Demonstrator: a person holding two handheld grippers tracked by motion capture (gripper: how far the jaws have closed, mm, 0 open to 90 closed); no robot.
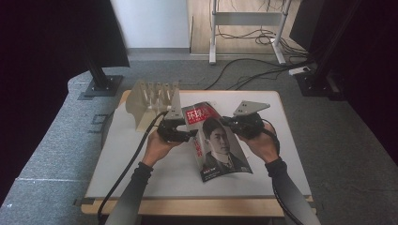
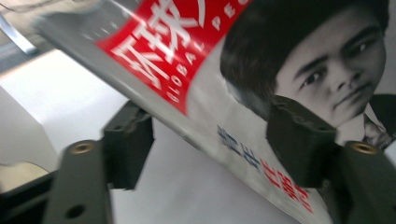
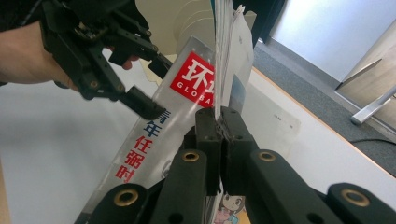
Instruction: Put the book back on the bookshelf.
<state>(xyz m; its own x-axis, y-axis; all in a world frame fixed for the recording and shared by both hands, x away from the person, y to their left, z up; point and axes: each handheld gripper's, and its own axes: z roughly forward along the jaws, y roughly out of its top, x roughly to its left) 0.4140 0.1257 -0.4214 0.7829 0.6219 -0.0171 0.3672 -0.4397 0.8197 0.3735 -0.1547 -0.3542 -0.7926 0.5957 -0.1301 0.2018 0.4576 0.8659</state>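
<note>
Magazine (image 1: 217, 140) between both tongs

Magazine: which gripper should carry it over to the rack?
Right, probably. The right gripper is shut on the magazine page edge, so it already holds it. The left gripper has its fingers open astride the spine, gripping nothing. The rack sits on the left, though.

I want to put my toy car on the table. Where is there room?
The white table is bare along its near edge, in front of the magazine, and down its left side below the clear rack. The far right corner beyond the right gripper is free too. The middle is crowded: both grippers, left gripper included, meet at the magazine.
</note>
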